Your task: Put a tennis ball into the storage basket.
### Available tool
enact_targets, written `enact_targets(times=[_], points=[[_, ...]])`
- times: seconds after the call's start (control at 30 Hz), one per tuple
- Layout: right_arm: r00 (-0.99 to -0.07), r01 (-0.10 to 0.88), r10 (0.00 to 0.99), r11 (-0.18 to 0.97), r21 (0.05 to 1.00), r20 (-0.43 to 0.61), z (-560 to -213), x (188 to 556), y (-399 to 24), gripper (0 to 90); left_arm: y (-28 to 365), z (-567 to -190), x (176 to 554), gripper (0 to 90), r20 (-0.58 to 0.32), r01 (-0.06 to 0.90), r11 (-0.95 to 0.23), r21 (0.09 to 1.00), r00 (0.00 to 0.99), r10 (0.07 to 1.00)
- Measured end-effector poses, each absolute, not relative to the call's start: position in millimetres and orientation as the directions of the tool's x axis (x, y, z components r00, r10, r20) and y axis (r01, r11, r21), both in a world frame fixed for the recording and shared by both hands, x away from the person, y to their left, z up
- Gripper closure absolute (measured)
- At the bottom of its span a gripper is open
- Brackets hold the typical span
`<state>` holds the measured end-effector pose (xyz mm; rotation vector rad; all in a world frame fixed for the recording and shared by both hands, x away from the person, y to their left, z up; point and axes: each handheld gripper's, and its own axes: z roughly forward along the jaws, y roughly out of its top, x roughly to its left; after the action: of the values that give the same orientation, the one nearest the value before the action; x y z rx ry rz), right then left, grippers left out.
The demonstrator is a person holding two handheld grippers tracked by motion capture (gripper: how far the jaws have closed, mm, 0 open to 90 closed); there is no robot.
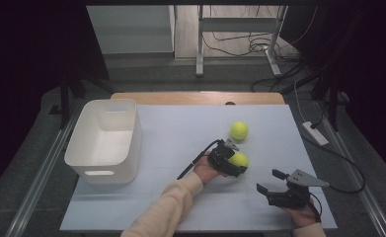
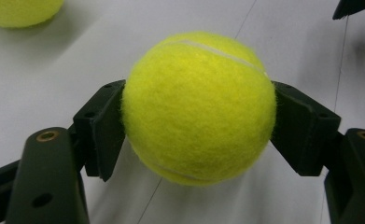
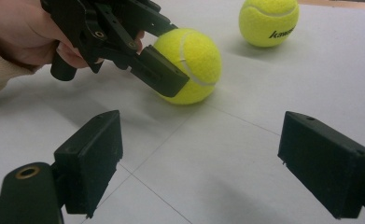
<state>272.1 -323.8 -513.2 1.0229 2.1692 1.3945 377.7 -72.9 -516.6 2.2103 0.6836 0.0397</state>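
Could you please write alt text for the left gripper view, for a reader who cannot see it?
A yellow tennis ball sits clamped between the two black jaws of the left gripper, one jaw pressing each side, above a white table. A second tennis ball lies on the table at the top left edge.

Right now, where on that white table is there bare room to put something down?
Free: the stretch between the white bin and the left hand-held gripper, and the far edge. Crowded: the right side, with both tennis balls and the right hand-held gripper.

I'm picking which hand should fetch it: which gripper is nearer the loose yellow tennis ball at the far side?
Left. The left gripper, shut on another ball, sits just short of the loose yellow tennis ball; the open right gripper is farther back.
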Motion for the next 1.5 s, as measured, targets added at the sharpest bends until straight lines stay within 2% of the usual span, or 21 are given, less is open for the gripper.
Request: enact_targets(times=[1.5], points=[[-0.667, 0.376, 0.742, 0.251, 0.892, 0.072, -513.4, 272.0, -323.1, 13.7, -41.1, -495.7, 363.7, 26.7, -0.176, 0.426, -0.496, 0.757, 0.863, 0.473]])
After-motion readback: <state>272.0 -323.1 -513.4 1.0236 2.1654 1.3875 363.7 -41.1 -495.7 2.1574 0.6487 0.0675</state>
